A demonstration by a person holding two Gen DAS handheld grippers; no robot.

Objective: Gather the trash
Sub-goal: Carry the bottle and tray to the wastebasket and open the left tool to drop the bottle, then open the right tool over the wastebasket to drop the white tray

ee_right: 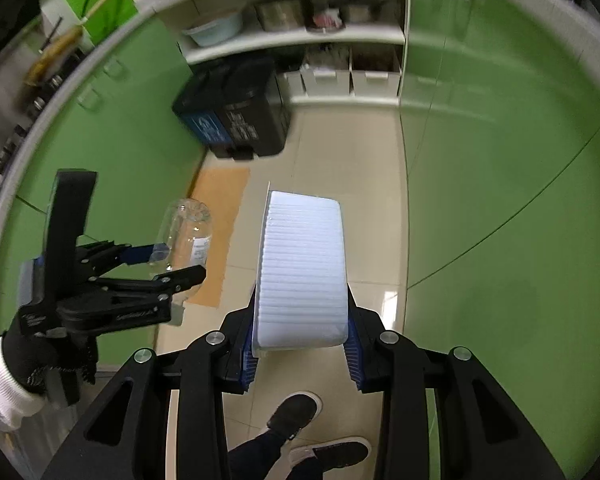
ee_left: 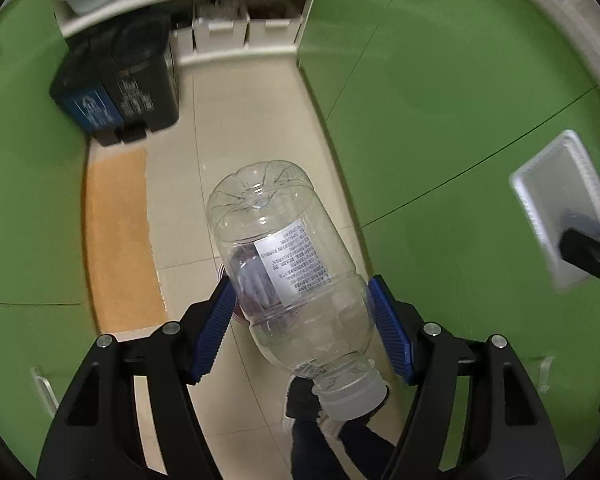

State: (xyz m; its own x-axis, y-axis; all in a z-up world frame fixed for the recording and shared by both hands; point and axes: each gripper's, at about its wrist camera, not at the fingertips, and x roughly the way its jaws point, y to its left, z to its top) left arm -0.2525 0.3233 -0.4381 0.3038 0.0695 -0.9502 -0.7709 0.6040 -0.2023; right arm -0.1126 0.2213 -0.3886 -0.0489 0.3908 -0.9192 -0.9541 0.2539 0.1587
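my left gripper (ee_left: 302,328) was clamped across the belly of an empty clear plastic bottle (ee_left: 284,264), filling the centre and lower middle of the left wrist view, base pointing up-frame, capped neck down toward my shoes. blue pads (ee_left: 216,330) sat on either side of the label zone. judged it very light, thin-walled and springy; smooth sides looked slippery, so a squeeze at the ribbed waist seemed safer than on the flared shoulder, and too hard a squeeze would likely buckle it. my right gripper (ee_right: 300,354) was clamped on the short end of a white ribbed foam tray (ee_right: 302,268), which stood up the middle of the right wrist view, its free end toward the top. judged it near weightless, stiff for its weight but brittle; the pads could dent or snap the rim, and held by one end it would catch air and wobble. the tray also showed at the right edge of the left view. the black two-compartment bin (ee_right: 240,116) with a blue label stood on the tiled floor (ee_left: 252,120), upper left of centre in both views, well apart from both items, lids apparently down. an orange mat (ee_left: 120,240) lay below it along the green cabinets (ee_left: 440,120).
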